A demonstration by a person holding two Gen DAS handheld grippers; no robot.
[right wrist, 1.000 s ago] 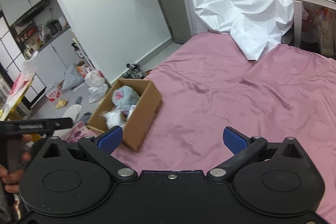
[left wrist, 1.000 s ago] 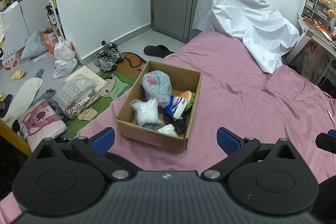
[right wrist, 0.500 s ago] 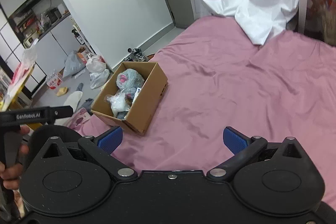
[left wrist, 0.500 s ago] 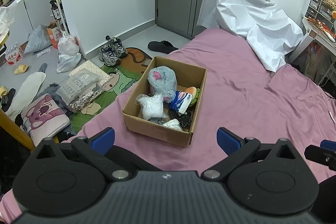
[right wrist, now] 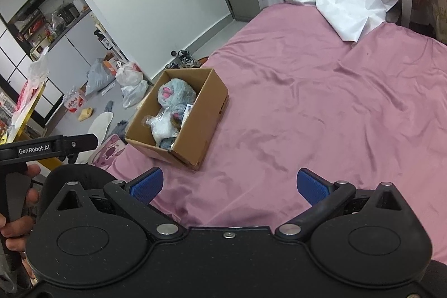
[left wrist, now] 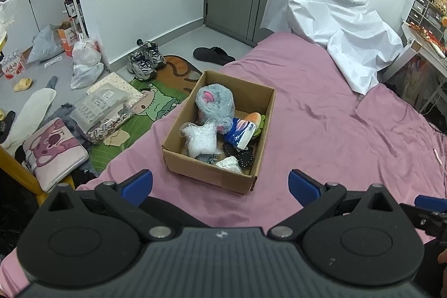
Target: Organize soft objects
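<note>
An open cardboard box (left wrist: 212, 172) (right wrist: 206, 116) sits near the left edge of a bed with a pink sheet (left wrist: 321, 130) (right wrist: 321, 102). Inside lie a grey plush with pink ears (left wrist: 215, 102) (right wrist: 174, 91), a white plush in clear wrap (left wrist: 201, 138) (right wrist: 162, 127), a blue and white pouch (left wrist: 240, 131), an orange item (left wrist: 252, 117), black fabric (left wrist: 240, 155) and crumpled white paper (left wrist: 229, 163). My left gripper (left wrist: 220, 183) hovers open just short of the box. My right gripper (right wrist: 229, 185) is open over bare sheet, right of the box.
A white sheet (left wrist: 329, 18) drapes something at the bed's far end. The floor to the left holds sneakers (left wrist: 145, 60), a slipper (left wrist: 213, 55), plastic bags (left wrist: 83, 60), packets, a cartoon mat (left wrist: 156, 102) and a pink cushion (left wrist: 53, 150). A desk (left wrist: 427, 46) stands right of the bed.
Both views have risen and pulled back a little, so the box sits higher and more centred. Both grippers stay open and hold nothing.
</note>
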